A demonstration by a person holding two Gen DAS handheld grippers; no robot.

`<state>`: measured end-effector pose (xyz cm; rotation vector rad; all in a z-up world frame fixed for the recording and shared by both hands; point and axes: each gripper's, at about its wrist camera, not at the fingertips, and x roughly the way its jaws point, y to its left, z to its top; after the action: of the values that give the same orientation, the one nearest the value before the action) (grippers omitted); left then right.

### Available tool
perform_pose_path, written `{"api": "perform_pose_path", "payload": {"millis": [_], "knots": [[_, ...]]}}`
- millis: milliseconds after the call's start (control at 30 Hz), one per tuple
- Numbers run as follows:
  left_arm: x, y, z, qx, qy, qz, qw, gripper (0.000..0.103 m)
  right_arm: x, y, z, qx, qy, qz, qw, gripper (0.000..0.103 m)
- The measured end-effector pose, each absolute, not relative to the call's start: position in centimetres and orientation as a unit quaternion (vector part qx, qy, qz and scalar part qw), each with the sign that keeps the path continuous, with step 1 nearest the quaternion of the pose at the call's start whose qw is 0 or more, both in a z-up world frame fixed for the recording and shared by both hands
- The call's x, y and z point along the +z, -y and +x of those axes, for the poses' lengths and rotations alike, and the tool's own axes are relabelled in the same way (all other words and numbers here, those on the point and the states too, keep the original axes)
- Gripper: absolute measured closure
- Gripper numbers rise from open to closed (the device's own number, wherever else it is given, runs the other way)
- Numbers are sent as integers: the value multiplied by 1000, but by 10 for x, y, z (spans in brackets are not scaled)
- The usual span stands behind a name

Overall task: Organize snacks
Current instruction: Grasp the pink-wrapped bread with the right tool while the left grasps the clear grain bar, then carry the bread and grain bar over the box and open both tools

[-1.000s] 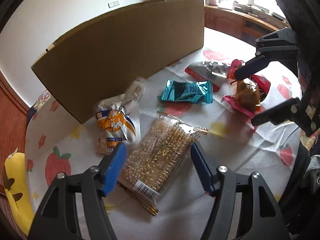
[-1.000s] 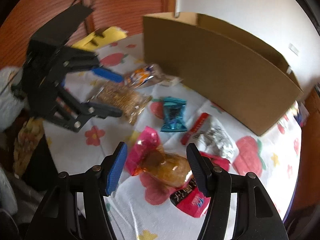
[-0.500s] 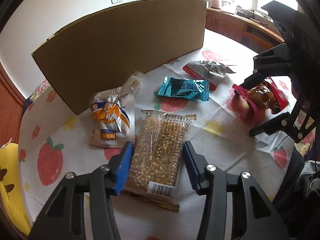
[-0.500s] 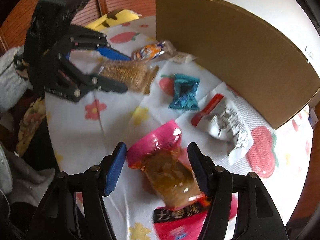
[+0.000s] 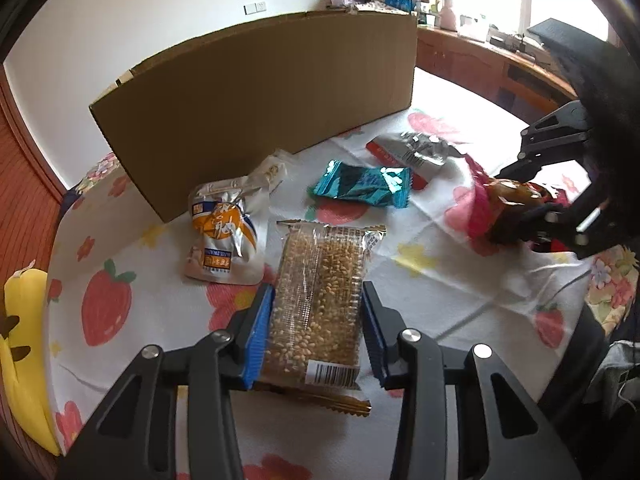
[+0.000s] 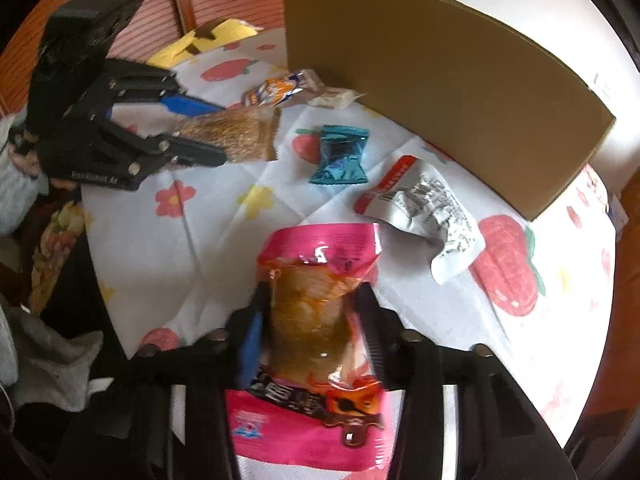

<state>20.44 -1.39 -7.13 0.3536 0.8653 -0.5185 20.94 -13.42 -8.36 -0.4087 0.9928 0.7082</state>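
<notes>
Left wrist view: left hand-held gripper narrowed onto the grain bar pack, blue pads touching both long sides, pack flat on the surface. At 11 o'clock the orange-white pouch, at 1 o'clock the teal packet; cardboard box at 12.

Right wrist view: right hand-held gripper clamped on the pink meat-snack pack, lifted. Only here: silver-red pouch shown whole at 1 o'clock.
</notes>
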Motion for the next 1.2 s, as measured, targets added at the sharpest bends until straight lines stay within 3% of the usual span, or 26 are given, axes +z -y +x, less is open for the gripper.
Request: {"api": "perform_pose_path", "payload": {"millis": [1200], "knots": [[30, 7, 199, -178, -298, 101, 932, 63, 9, 159, 187, 251, -348, -77, 900, 66]]}}
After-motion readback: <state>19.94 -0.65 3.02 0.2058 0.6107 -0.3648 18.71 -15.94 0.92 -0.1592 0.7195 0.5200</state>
